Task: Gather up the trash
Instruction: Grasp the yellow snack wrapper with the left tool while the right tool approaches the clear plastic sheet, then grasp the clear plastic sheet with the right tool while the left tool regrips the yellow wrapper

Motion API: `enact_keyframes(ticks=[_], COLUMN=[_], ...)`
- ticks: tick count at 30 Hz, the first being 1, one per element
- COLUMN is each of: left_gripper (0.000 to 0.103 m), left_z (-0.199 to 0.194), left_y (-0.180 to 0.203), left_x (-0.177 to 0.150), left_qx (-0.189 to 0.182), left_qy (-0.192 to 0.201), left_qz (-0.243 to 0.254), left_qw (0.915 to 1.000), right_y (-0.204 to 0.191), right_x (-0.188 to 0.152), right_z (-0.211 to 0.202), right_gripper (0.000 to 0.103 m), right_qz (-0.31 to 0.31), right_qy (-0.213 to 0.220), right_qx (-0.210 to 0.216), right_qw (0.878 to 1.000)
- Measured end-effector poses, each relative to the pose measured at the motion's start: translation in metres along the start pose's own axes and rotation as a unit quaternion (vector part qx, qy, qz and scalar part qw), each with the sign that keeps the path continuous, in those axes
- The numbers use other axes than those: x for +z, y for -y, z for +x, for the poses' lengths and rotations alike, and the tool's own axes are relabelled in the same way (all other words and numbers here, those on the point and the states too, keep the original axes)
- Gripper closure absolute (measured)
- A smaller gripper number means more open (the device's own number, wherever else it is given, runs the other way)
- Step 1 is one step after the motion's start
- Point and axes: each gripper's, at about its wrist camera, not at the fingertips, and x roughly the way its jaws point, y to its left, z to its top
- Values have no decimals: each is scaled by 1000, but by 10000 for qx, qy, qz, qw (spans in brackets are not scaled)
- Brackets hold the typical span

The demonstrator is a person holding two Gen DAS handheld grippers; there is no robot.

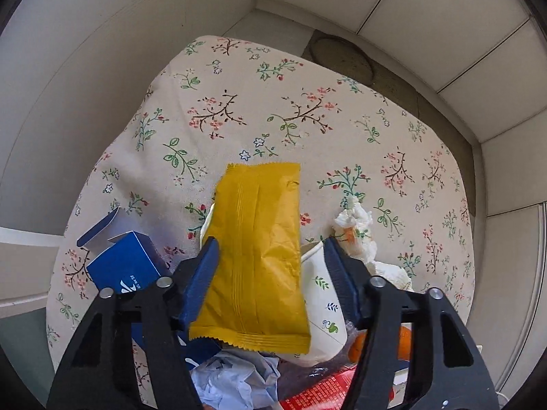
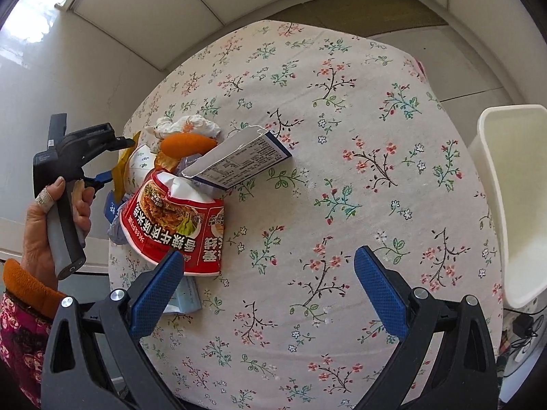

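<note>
Trash pile [image 2: 174, 198] beside white bin [image 2: 512, 205], table [image 2: 342, 171].

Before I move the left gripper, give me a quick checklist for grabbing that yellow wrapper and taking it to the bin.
1. Yellow wrapper between the left gripper fingers: ok.
2. Jaws closed on the wrapper: not ok, wide open.
3. Paper cup out of the closing path: cannot tell, it lies right under one finger.
4. Right gripper open and empty: ok.
5. White bin open at the table's edge: ok.
6. Tablecloth bare between pile and bin: ok.
</note>
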Motion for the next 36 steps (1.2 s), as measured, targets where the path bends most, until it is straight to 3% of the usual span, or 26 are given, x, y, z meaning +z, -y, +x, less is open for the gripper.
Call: enact_keyframes(ticks=[6, 11, 17, 21, 23, 28, 31, 36], left_gripper=[72, 75, 81, 82, 83, 85, 85, 85], left_z=[-10, -41, -92, -120, -126, -149, -162, -157], left_y=[-19, -34, -51, -61, -61, -46, -40, -34], left_x=[-9, -37, -87, -126, -135, -137, -139, -140], left_qx=[-398, -851, -1426, -1778, -1898, -2191, -2386, -2364], left_qy=[332, 644, 1097, 1385, 1385, 1557, 1658, 1543], left_qz=[-138, -204, -225, -222, -159, 375, 618, 936], left_qw=[9986, 9941, 9834, 9740, 9719, 9625, 9549, 9547], right_y=[7, 7, -6, -21, -34, -62, -63, -60], right_x=[7, 9, 12, 23, 26, 29, 42, 55], right_z=[-4, -1, 7, 12, 14, 34, 49, 84], right_gripper=[7, 7, 7, 17, 18, 23, 24, 31], right_qz=[-153, -369, -698, -1213, -1902, -3663, -4081, -4628], right_qy=[217, 332, 494, 678, 875, 1027, 875, 506], right_qx=[-318, -512, -424, -372, -475, -857, -759, -695], right_qw=[9991, 9975, 9954, 9896, 9767, 9208, 9056, 8823])
